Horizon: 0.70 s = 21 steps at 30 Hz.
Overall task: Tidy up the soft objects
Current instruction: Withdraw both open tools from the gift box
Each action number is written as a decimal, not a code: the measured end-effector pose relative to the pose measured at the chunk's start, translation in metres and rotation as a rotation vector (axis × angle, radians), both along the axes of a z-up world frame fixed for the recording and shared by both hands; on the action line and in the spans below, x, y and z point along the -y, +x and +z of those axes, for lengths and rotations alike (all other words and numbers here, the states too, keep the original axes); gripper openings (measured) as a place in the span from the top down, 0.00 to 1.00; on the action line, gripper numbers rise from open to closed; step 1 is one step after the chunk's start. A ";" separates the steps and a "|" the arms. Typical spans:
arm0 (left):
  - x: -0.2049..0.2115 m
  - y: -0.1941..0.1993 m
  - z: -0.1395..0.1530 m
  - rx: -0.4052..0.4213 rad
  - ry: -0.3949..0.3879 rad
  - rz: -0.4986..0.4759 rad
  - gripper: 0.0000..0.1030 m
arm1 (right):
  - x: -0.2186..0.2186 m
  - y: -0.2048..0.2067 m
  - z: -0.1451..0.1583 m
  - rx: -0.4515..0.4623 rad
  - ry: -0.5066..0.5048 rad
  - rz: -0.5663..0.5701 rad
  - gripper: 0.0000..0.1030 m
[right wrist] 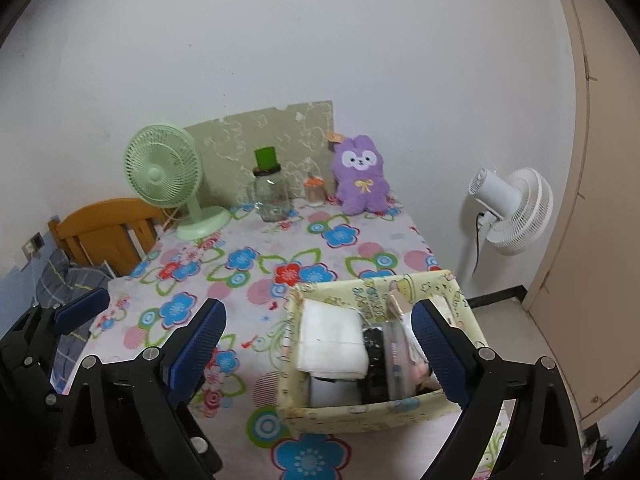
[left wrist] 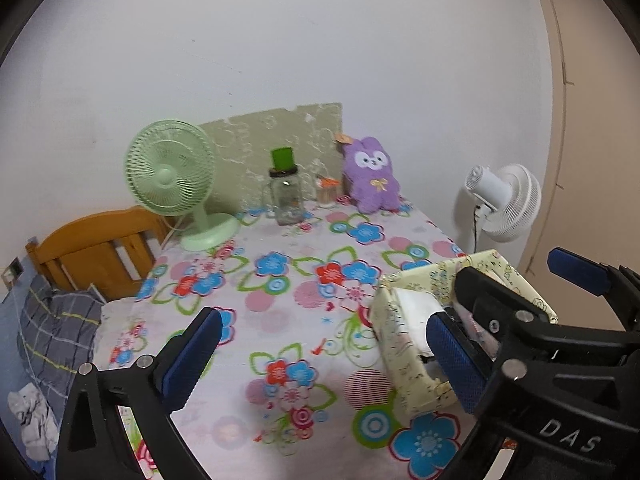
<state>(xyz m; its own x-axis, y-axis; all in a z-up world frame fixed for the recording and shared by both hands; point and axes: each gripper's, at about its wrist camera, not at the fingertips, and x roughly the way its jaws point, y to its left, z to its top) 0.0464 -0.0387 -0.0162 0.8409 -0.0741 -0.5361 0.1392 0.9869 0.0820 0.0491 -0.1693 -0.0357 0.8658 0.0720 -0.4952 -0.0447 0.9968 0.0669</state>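
A pale yellow storage box (right wrist: pixel 360 404) with a cartoon print sits on the near right part of the table, on a flowered tablecloth (right wrist: pixel 248 264). Inside it lies a folded white cloth (right wrist: pixel 332 344) on the left, with dark items and what looks like clear packaging packed beside it on the right; what those are cannot be told. At the far edge of the table a purple plush rabbit (right wrist: pixel 362 176) leans upright against a green patterned board (right wrist: pixel 260 132), well apart from the box.

The left gripper (left wrist: pixel 320 360) stands with its jaws wide and nothing between them; its right finger overlaps the box's near wall in the left wrist view, but whether it touches cannot be told. The right gripper (right wrist: pixel 320 348) also stands wide and bare, the open box showing between its fingers.

The plush should be light, squashy and not slippery, so a pinch across its body or an ear would likely hold, though it will sag. The folded cloth is limp and would unfold if taken by one corner; a grip across the folded stack seems safer. The box walls look like thin covered card, apt to buckle under a hard squeeze.

White letters reading "DAS" show on the left gripper's body. Green lettering on the box's inner wall is too warped to read
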 end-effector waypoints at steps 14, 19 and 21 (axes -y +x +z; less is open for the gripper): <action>-0.058 -0.036 0.021 0.091 -0.044 0.105 0.00 | -0.029 -0.036 0.023 0.094 0.008 0.009 0.07; -0.078 -0.044 0.021 0.094 -0.065 0.138 0.00 | -0.037 -0.045 0.024 0.106 0.005 0.010 0.07; -0.086 -0.047 0.021 0.095 -0.074 0.158 0.00 | -0.040 -0.047 0.023 0.108 0.002 0.012 0.07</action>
